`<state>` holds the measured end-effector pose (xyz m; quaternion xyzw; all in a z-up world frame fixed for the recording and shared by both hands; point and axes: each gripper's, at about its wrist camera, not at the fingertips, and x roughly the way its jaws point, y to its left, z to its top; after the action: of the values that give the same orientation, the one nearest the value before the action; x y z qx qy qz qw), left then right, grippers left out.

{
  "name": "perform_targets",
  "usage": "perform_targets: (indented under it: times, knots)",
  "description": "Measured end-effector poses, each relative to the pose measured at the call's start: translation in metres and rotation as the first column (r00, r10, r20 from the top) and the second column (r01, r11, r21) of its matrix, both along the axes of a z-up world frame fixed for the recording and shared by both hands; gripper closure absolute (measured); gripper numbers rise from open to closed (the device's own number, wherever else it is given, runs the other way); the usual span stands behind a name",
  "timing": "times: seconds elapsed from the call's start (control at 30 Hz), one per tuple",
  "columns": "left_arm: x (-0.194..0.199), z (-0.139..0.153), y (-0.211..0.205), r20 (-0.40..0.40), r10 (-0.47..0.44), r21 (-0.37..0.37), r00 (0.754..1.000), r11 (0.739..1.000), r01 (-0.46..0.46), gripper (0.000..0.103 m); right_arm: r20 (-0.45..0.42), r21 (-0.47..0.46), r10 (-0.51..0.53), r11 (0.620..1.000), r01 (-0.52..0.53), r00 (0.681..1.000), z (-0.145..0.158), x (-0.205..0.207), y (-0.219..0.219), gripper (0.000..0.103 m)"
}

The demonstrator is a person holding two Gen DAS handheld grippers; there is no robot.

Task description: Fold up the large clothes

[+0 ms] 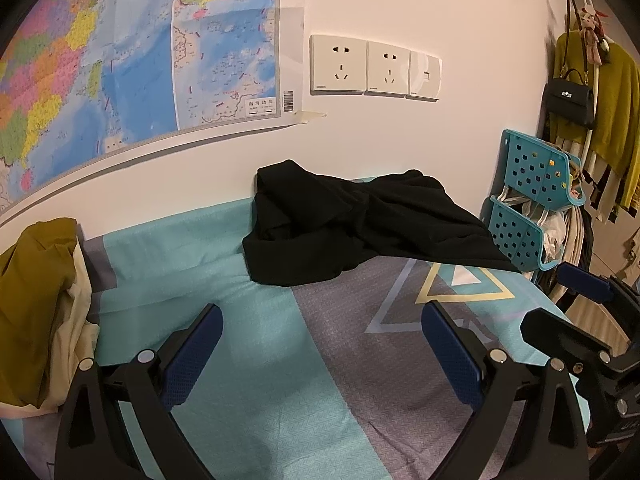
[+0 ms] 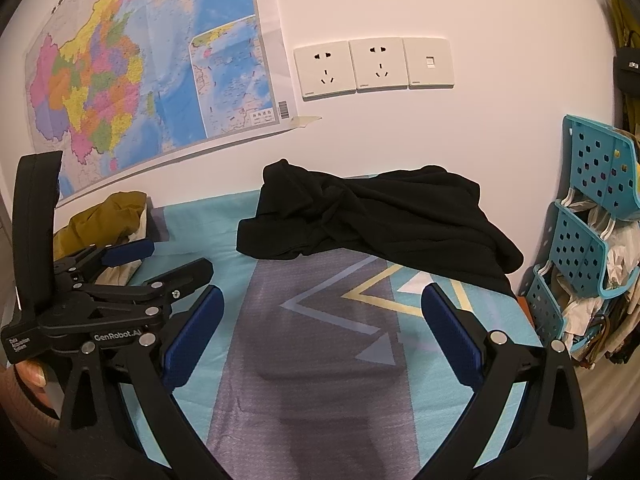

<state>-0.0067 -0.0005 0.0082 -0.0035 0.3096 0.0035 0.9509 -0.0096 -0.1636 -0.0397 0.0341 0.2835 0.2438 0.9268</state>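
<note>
A crumpled black garment (image 1: pixel 360 224) (image 2: pixel 372 216) lies in a heap at the far side of the bed, against the wall. The bed is covered by a teal and grey patterned sheet (image 1: pixel 248 380) (image 2: pixel 320 380). My left gripper (image 1: pixel 322 340) hovers open over the sheet, short of the garment, with nothing between its blue pads. My right gripper (image 2: pixel 322 320) is likewise open and empty, a little nearer the garment's right side. Each gripper shows in the other's view: the right gripper (image 1: pixel 546 294) at the right edge, the left gripper (image 2: pixel 182 257) at the left, held by a hand (image 2: pixel 34 376).
A mustard and cream cloth pile (image 1: pixel 36 312) (image 2: pixel 108 216) sits at the bed's left end. A teal perforated rack (image 1: pixel 532 208) (image 2: pixel 588 208) stuffed with bags stands off the right end. Hanging clothes and a black handbag (image 1: pixel 570 98) are beyond. Wall sockets (image 1: pixel 372 66) and a map (image 1: pixel 120 60) are behind.
</note>
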Motion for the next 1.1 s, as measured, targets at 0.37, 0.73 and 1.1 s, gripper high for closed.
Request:
perform_targets:
  times: [0.37, 0.73, 1.1]
  knots:
    - [-0.0010, -0.0011, 0.0009, -0.001, 0.005, -0.005, 1.000, 1.000, -0.005, 0.007, -0.010, -0.008, 0.003, 1.000, -0.003, 1.000, -0.0009, 0.0001, 0.0006, 0.006]
    - [-0.0013, -0.0027, 0.0031, -0.003, 0.009, -0.008, 1.000, 1.000, -0.009, 0.007, -0.008, -0.011, 0.003, 1.000, -0.003, 1.000, -0.0002, 0.0005, 0.0011, 0.006]
    - [-0.0013, -0.0035, 0.0027, -0.007, 0.010, -0.009, 1.000, 1.000, -0.010, 0.007, -0.013, -0.010, 0.007, 1.000, -0.007, 1.000, 0.0001, 0.0025, 0.0029, 0.006]
